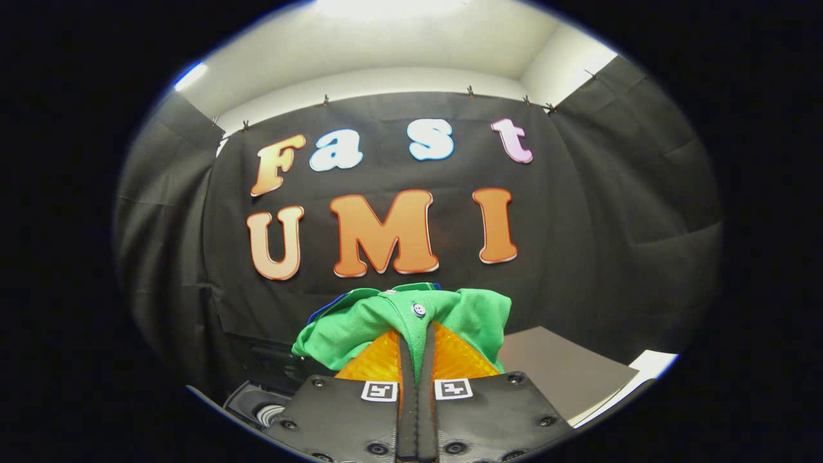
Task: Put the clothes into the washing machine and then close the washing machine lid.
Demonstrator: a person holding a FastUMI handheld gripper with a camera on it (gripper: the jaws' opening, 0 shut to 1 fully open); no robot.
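Jaws (416, 350) clamped together on a fold of the green shirt (386, 315), held aloft at 12 o'clock ahead of them; the thin pinch may slip, dropping the shirt short of the washer (257, 402) at 8 o'clock.

Gripper (416, 350) held raised, pointing roughly level toward booth wall. 2 fingers (404, 360) closed almost together, only thin strip of green garment (386, 318) showing in slit between them. Both fingers press on that cloth; garment bunches over and ahead of fingertips, 1 button just above them. Gripper body with 2 square markers sits just behind garment, 1 marker per finger.
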